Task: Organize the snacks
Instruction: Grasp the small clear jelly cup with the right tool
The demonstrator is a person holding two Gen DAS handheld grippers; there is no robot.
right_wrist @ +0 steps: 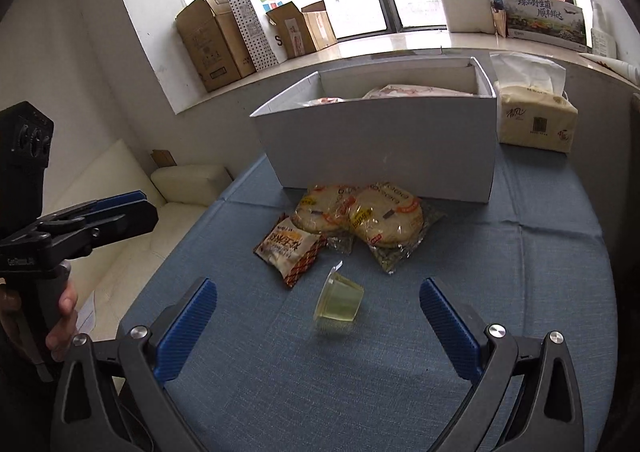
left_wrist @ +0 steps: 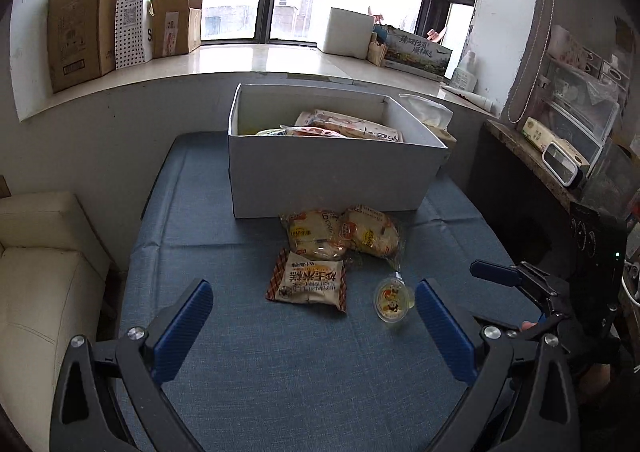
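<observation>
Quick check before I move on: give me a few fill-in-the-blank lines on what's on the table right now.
1. The jelly cup lies on its ____.
2. The two bread packs lie in front of the white ____.
3. Both grippers are ____ and hold nothing.
4. The cloth on the table is ____.

Missing words: side; box; open; blue

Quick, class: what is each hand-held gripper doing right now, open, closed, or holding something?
Left hand-held gripper: open, holding nothing.
Right hand-held gripper: open, holding nothing.
</observation>
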